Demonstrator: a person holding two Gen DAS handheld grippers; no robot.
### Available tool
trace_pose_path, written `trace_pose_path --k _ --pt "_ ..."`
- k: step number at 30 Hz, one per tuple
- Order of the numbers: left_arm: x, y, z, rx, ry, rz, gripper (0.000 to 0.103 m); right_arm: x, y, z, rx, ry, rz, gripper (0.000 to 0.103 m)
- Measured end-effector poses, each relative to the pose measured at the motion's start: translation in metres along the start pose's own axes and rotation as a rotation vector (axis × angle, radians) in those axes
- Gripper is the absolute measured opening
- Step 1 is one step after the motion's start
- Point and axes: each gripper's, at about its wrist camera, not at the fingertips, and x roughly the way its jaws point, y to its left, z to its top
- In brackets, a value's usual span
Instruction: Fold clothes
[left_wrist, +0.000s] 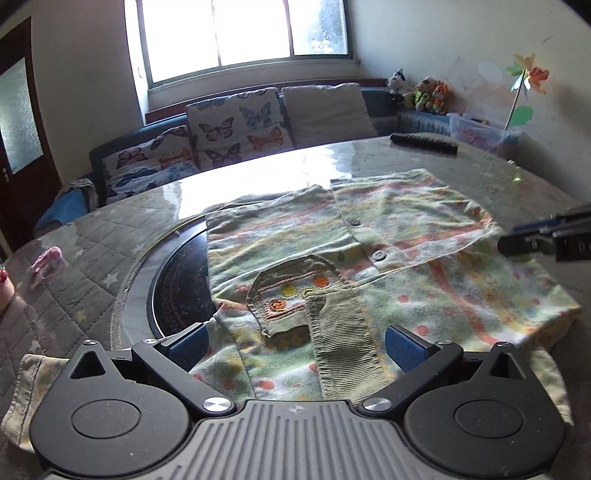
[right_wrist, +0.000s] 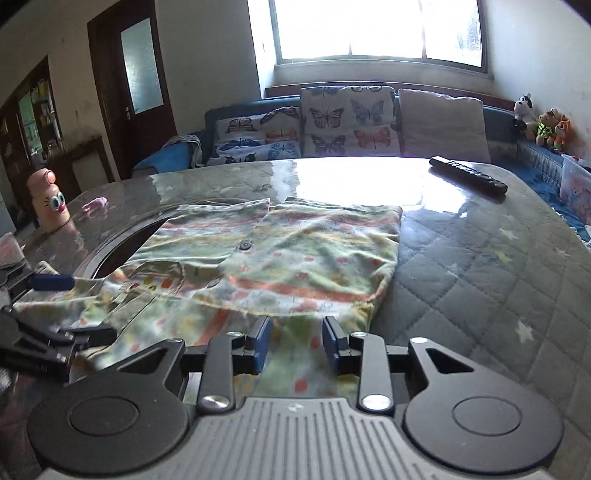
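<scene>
Left gripper (left_wrist: 293, 345) wide open, low over near part of cardigan (left_wrist: 369, 258), ribbed cuff (left_wrist: 340, 350) between its fingers; right gripper (right_wrist: 293, 343) part open over near hem, jaws not closed on cloth; cardigan spread flat on table (right_wrist: 480, 266), one side folded inward; remote (right_wrist: 467, 179) at far edge, bottle (right_wrist: 50, 199) far left

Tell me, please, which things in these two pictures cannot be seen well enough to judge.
- Cardigan near hem: left wrist view, hidden under the left tool body.
- Second sleeve: neither view shows it clearly; folded cloth covers it.
- Whether the right tool touches the cloth: right wrist view, its pads hide the contact.
- Remote control buttons: too small, washed by window glare.
</scene>
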Motion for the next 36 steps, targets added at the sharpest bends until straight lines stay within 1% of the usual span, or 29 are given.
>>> trace_pose_path --k 2,4,6,8,10,13,15,16,19,21,22,23,25,31,34,35,36 --pt "0.003 -0.001 -0.004 0.023 0.009 0.025 0.103 0.013 -0.002 0.001 0.002 0.019 -0.004 0.033" --pt "0.002 -0.001 -0.01 0.041 0.008 0.023 0.103 0.021 -0.003 -0.004 0.002 0.051 0.003 0.038" --pt "0.0 0.001 -0.013 0.043 0.006 0.014 0.103 0.02 0.0 -0.007 -0.021 0.048 -0.004 0.039" --pt "-0.004 0.002 -0.013 0.038 0.003 0.02 0.103 0.017 0.005 -0.007 -0.035 0.041 -0.011 0.043" --pt "-0.008 0.004 -0.012 0.032 -0.003 0.031 0.103 0.01 0.014 -0.005 -0.043 0.025 0.022 0.045" --pt "-0.015 0.013 -0.013 0.0 -0.005 0.048 0.103 0.003 0.029 -0.006 -0.069 0.018 0.069 0.053" --pt "-0.02 0.022 -0.015 -0.034 -0.006 0.064 0.103 0.002 0.049 -0.012 -0.129 0.026 0.101 0.056" --pt "-0.023 0.027 -0.017 -0.054 -0.006 0.074 0.103 0.002 0.059 -0.015 -0.159 0.03 0.118 0.06" --pt "-0.032 0.043 -0.023 -0.101 -0.006 0.111 0.103 0.006 0.08 -0.028 -0.24 0.052 0.121 0.062" --pt "-0.038 0.056 -0.028 -0.131 -0.007 0.144 0.103 0.005 0.087 -0.032 -0.275 0.042 0.105 0.063" --pt "-0.042 0.062 -0.032 -0.146 -0.008 0.164 0.103 0.005 0.088 -0.032 -0.282 0.038 0.098 0.066" --pt "-0.045 0.069 -0.035 -0.161 -0.009 0.184 0.103 0.002 0.089 -0.031 -0.288 0.033 0.09 0.072" --pt "-0.05 0.088 -0.043 -0.212 -0.008 0.227 0.103 -0.001 0.088 -0.027 -0.272 0.018 0.092 0.076" --pt "-0.064 0.146 -0.068 -0.389 0.007 0.383 0.103 0.005 0.088 -0.028 -0.268 0.04 0.094 0.076" --pt "-0.069 0.17 -0.077 -0.462 0.008 0.443 0.101 0.004 0.088 -0.027 -0.266 0.039 0.095 0.076" --pt "-0.069 0.177 -0.08 -0.485 0.011 0.455 0.101 0.004 0.088 -0.027 -0.264 0.038 0.095 0.076" --pt "-0.069 0.183 -0.082 -0.505 0.015 0.461 0.099 0.004 0.088 -0.026 -0.263 0.038 0.096 0.076"
